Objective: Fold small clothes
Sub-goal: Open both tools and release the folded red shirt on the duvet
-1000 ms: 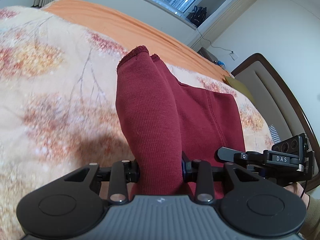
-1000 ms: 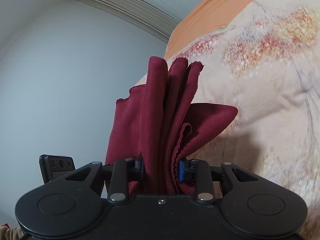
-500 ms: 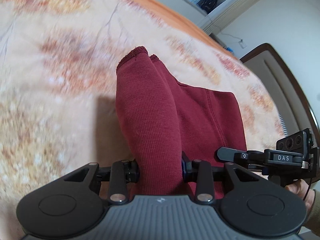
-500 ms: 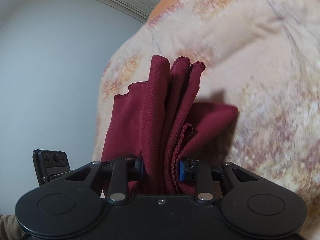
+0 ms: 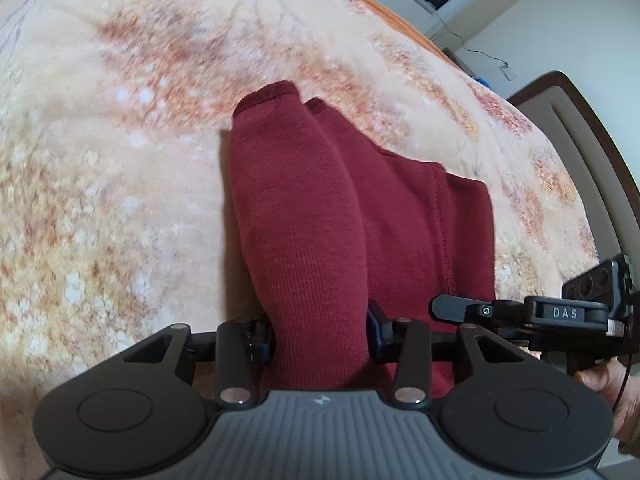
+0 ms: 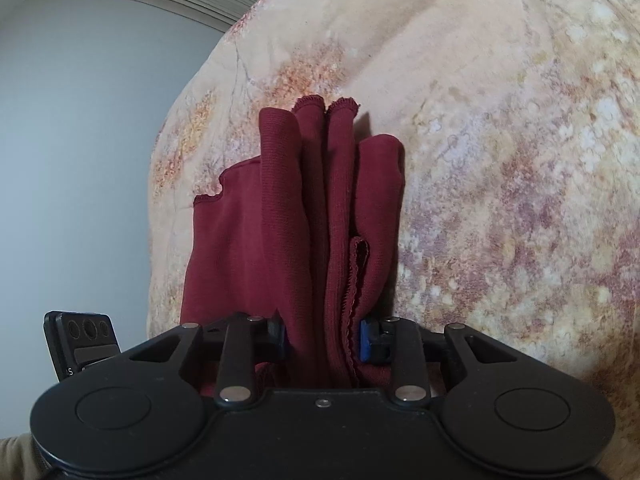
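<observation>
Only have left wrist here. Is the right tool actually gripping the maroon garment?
Observer: Yes. The right tool has both blue pads against a bunch of the maroon garment.
Operator: One layer or more?
Observer: Several folds sit side by side between the pads, and two stitched hems show at the far end.
Operator: Anything past the bed on that side?
Observer: Only a plain grey wall beyond the edge of the blanket.
</observation>
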`<state>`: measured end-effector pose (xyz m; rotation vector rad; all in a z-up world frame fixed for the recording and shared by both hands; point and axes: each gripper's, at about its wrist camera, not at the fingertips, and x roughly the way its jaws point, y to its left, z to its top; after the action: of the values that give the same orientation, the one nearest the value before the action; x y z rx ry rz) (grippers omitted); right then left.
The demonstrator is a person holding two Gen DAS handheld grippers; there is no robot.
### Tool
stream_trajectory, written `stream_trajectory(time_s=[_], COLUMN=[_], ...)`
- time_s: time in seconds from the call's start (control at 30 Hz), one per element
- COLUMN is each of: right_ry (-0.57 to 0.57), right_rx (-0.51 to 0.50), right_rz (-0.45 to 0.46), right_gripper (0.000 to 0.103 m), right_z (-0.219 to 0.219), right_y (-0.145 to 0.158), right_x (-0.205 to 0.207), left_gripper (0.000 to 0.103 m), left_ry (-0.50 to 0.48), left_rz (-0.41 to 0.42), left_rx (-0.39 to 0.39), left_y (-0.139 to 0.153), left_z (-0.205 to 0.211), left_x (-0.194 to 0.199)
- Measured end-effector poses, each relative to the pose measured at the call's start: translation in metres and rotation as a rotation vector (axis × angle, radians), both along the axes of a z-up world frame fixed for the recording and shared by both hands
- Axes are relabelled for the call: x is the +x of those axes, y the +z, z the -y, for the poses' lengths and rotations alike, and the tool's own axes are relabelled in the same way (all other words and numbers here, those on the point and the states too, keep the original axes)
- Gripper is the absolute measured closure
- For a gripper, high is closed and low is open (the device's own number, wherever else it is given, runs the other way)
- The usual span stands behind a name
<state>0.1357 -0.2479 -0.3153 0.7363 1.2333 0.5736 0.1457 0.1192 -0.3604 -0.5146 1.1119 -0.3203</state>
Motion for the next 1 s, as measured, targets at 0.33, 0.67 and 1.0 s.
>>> stream_trajectory(time_s=[0.33, 0.67, 1.0], right_ry=[-0.040, -0.025, -0.021], right_rx=[-0.013, -0.273, -0.389], right_rz=[-0.012, 0.129, 0.238], right_gripper=[0.057, 0.044, 0.020], right_z=[0.006, 0.003, -0.029], right_y=[0.018, 0.072, 0.155], right_x=[-0.003, -0.031, -0.064], left_gripper=[0.036, 0.019, 0.004], left_ry=[0.031, 0.046, 0.037], left_rz=[0.007, 0.013, 0.030], left_rx=[-0.014, 0.054, 0.033], left_y=[0.020, 0.052, 0.118], left_z=[-0.013, -0.027, -0.021], left_x=[-0.003, -0.016, -0.036])
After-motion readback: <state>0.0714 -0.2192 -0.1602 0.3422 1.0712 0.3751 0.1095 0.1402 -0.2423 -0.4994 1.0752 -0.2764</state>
